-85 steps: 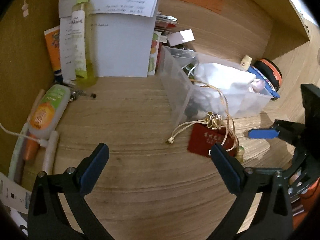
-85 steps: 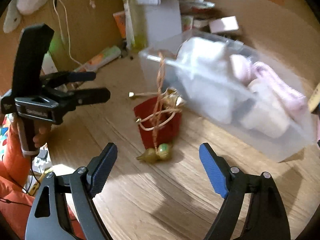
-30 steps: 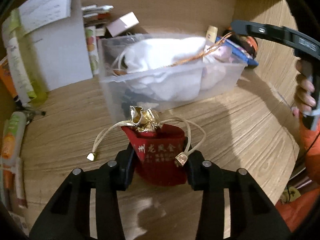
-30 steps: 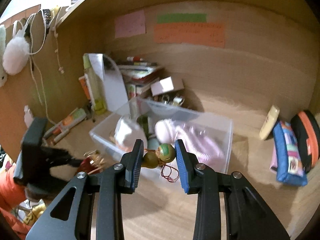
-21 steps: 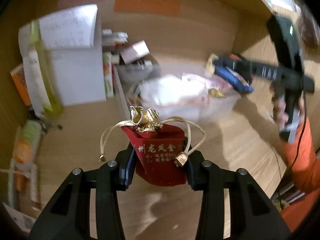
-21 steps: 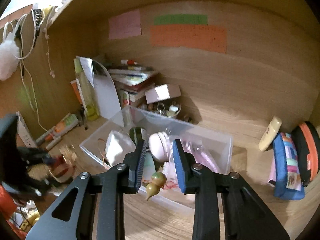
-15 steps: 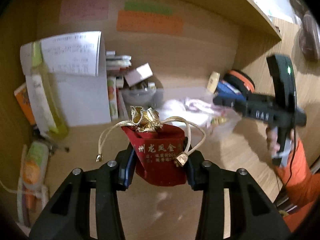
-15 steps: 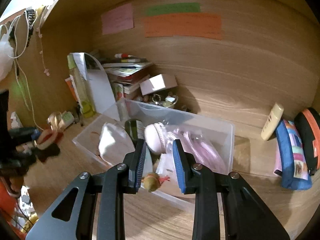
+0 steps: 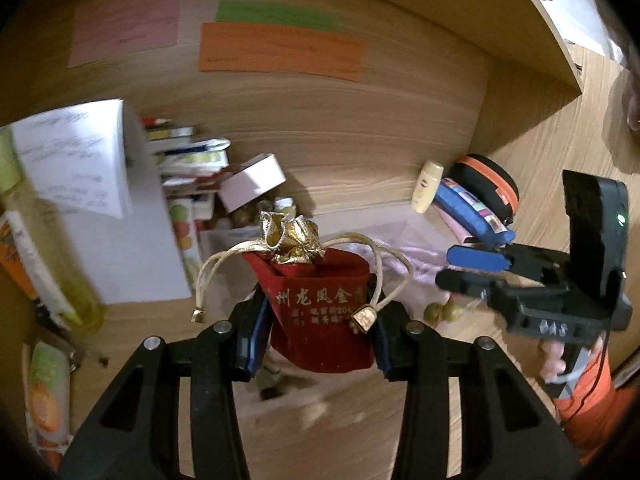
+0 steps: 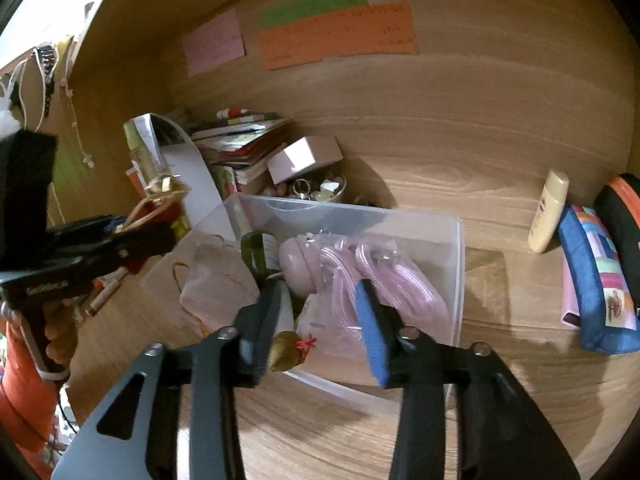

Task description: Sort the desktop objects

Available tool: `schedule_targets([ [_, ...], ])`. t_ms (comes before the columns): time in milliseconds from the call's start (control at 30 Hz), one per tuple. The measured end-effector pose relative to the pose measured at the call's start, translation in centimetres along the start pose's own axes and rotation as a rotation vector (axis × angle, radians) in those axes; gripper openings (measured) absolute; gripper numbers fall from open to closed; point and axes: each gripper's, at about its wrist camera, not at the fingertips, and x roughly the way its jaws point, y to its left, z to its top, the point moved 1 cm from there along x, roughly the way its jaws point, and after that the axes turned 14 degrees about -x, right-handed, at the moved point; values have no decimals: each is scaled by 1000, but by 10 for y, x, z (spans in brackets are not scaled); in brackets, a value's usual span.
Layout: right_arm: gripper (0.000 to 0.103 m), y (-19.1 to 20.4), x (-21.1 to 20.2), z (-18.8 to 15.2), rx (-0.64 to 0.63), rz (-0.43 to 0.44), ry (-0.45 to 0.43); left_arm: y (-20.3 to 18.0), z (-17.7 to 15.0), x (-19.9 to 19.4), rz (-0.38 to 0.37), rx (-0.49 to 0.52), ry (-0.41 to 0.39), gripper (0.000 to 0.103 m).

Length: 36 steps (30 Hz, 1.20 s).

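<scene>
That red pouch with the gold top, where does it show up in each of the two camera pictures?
Left wrist view: the red pouch fills the lower centre, clamped in the left claw.
Right wrist view: it is a small red patch at the left edge, mostly hidden by that claw.
Shared landmark: the orange note on the back wall.

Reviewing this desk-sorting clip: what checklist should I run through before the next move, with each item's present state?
1. Left tongs shut on the red pouch: ok, it is pinched from both sides.
2. Pouch drawstring clear of snags: cannot tell, one metal tip lies against a finger.
3. Right tongs positioned over the clear bin: ok.
4. Right tongs open: ok, the bin's contents show through the gap.
5. Gourd charm released into the bin: cannot tell, it sits beside one finger near the bin's front edge.
</scene>
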Motion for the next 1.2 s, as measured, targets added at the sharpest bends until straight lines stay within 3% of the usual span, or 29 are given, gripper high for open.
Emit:
schedule_targets([
  [100, 52, 4, -7, 1, -16, -24, -29, -9, 6, 6, 12, 10, -8, 47],
  [167, 60, 6, -9, 2, -24, -31, -39, -11, 8, 9, 31, 7, -11, 66],
  [233, 63, 6, -10, 2, -25, -36, -45, -15, 7, 9, 34, 11, -15, 74],
  [433, 64, 5, -7, 4, -19, -42, -11, -19, 3, -6, 38, 20, -29, 76],
  [533, 68, 8, -11, 6, -22, -57, 3, -14, 1, -21, 59, 7, -68, 97],
  [633, 82, 13, -21, 5, -27, -77, -12, -11, -3, -36, 78, 11, -98, 97],
  [833, 92, 31, -40, 3, -60, -109, -16, -8, -18, -55, 131, 10, -125, 98],
  [933, 100, 38, -50, -1, -57, -114, -20, -9, -29, -60, 118, -2, -116, 98],
  [1100, 102, 50, -65, -13, -49, -120, -22, -14, -47, -63, 146, -21, -115, 98],
  [1200, 102, 55, -74, -20, -42, -118, -23, -19, -59, -71, 183, -21, -164, 98],
])
